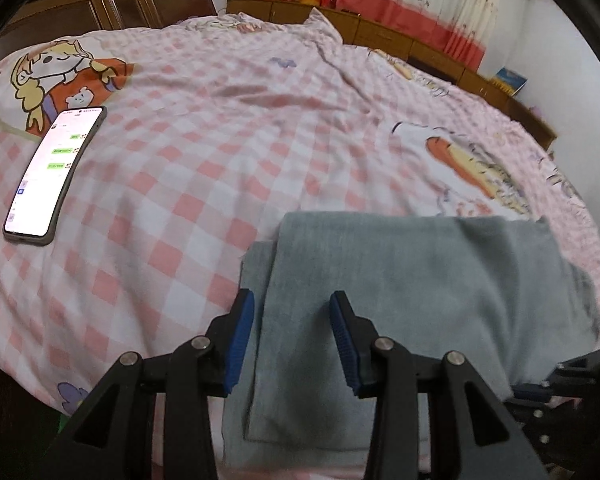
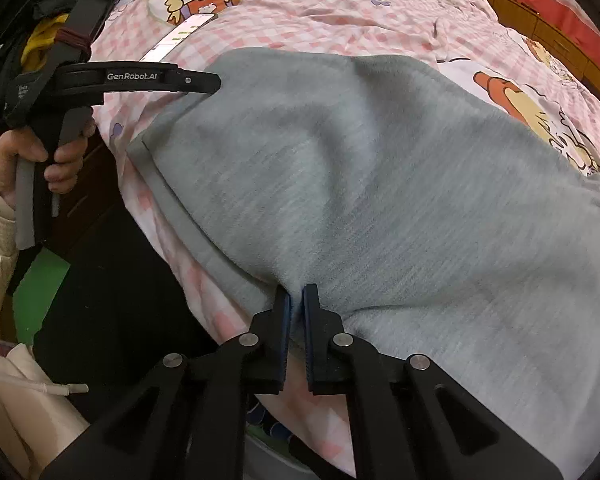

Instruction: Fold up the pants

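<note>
Grey pants [image 1: 420, 280] lie folded on the pink checked bedspread [image 1: 180, 220], near its front edge. My left gripper [image 1: 294, 320] hovers over their left part, pointing down. Its blue-padded fingers [image 1: 242, 336] stand apart, with flat cloth showing in the gap and nothing pinched. In the right wrist view the pants [image 2: 380, 180] fill the middle. My right gripper [image 2: 298, 300] is shut on a small ridge of grey cloth at their near hem. A hand [image 2: 32, 160] holds the left gripper [image 2: 216, 80] at the upper left, its tip at the pants' far left corner.
A phone [image 1: 56, 172] with a lit screen lies on the bedspread to the left; it also shows as a phone [image 2: 180, 36] beyond the pants. A dark wardrobe [image 1: 120, 4] and low wooden cabinets [image 1: 440, 48] with curtains stand behind the bed. The bed edge drops off at the near left [image 2: 100, 280].
</note>
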The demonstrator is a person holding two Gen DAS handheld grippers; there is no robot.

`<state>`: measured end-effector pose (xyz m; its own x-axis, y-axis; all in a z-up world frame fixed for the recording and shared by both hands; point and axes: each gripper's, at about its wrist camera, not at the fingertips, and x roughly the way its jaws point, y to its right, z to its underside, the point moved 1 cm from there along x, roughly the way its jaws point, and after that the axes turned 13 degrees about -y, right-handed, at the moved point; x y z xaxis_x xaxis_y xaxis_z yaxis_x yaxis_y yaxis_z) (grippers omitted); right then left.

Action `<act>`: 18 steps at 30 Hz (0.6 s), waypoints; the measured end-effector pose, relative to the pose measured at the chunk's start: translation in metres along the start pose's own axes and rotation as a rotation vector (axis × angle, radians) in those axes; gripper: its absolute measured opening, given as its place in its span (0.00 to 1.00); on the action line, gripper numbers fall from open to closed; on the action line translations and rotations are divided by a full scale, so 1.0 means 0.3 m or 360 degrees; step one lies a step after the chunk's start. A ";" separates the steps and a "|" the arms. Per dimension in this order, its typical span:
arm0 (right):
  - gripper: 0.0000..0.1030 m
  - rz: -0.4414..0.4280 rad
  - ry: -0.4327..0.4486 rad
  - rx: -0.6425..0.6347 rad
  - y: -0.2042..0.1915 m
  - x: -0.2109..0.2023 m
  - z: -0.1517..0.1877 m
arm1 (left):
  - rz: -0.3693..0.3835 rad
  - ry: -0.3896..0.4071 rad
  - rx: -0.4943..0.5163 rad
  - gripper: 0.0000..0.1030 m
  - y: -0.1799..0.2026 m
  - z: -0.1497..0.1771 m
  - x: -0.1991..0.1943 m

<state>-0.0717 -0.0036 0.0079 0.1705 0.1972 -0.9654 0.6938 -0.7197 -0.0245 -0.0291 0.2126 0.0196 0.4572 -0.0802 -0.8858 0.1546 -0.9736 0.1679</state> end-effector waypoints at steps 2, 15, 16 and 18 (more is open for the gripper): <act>0.06 0.0005 0.0000 0.0001 -0.001 0.002 -0.002 | 0.0023 0.0008 -0.0018 0.40 -0.002 0.000 0.011; 0.06 -0.0027 0.0033 0.0029 0.011 0.012 0.011 | 0.0018 0.0066 -0.0049 0.33 0.006 0.016 0.020; 0.06 -0.0028 0.0034 0.0032 0.012 0.014 0.011 | 0.0032 0.0070 -0.0086 0.34 -0.007 0.016 0.025; 0.06 -0.0031 0.0036 0.0043 0.013 0.014 0.012 | 0.0052 0.0058 -0.0127 0.34 -0.018 0.018 0.038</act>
<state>-0.0708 -0.0081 0.0028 0.1731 0.2261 -0.9586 0.6783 -0.7331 -0.0504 -0.0295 0.2158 0.0063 0.4944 -0.1021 -0.8632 0.2077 -0.9504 0.2314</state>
